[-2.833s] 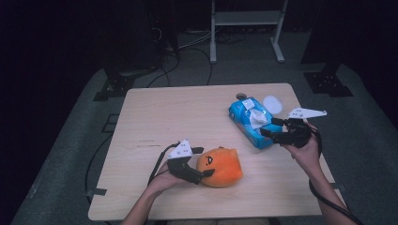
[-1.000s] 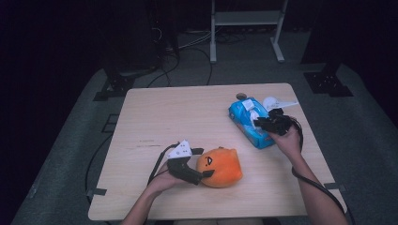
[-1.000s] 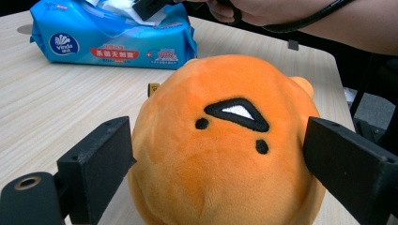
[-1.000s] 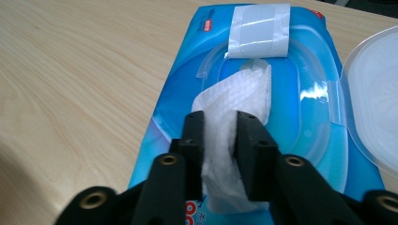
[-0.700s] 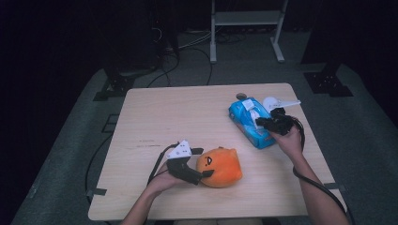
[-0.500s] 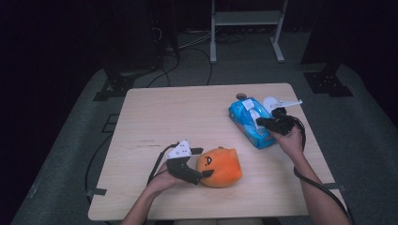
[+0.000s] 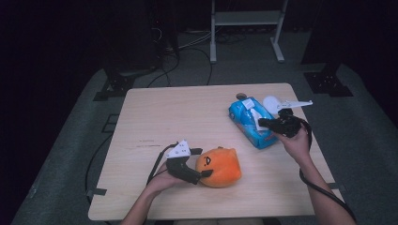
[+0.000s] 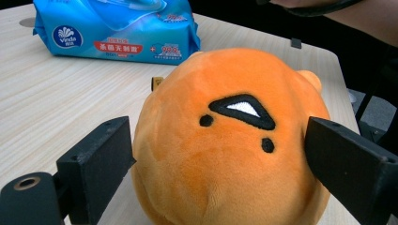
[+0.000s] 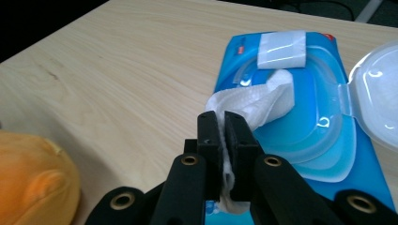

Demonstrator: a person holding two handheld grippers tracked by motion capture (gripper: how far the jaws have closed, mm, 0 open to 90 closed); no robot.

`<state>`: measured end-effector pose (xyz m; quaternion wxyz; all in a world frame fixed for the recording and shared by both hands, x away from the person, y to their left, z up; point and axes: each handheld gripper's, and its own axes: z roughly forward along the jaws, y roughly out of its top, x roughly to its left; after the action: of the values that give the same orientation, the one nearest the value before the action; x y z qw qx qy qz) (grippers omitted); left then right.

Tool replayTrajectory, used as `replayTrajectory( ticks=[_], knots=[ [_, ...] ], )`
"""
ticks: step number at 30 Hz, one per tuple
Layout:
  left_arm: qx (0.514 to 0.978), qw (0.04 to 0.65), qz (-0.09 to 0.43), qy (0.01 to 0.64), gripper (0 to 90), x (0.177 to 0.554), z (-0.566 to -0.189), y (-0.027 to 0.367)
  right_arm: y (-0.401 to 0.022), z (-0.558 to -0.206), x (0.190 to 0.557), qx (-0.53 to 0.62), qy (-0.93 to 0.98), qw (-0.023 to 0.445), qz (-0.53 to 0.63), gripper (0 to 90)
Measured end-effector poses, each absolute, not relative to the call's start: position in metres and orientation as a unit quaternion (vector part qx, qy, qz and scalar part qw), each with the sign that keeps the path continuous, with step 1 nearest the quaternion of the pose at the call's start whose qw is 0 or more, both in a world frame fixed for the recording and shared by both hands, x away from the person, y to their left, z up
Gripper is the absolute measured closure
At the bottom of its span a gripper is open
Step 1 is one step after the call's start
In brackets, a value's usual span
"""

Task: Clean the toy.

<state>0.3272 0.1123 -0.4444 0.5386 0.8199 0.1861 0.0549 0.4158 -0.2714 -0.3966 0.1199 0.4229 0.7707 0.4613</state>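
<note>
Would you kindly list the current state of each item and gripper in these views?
Wet wipes pack: lying flat on the table, flip lid open.
Wipe: partly pulled out of the opening, end pinched.
Orange plush toy: resting on the table, between the jaws.
Left gripper: closed around the orange plush toy.
Right gripper: shut on the wipe.
</note>
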Motion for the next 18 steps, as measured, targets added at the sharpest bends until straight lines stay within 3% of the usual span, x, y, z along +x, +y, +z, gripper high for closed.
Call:
replayTrajectory(
  ticks=[9,18],
  knots=[
    [0.821,0.539,0.05,0.181,8.5,0.328,-0.446,0.111,-0.275,-0.374,0.384,0.394,0.771,0.109,0.488,85.3],
    [0.822,0.541,0.04,0.172,7.5,0.331,-0.448,0.105,-0.269,-0.352,0.325,0.344,0.772,0.084,0.527,85.2]
  ],
)
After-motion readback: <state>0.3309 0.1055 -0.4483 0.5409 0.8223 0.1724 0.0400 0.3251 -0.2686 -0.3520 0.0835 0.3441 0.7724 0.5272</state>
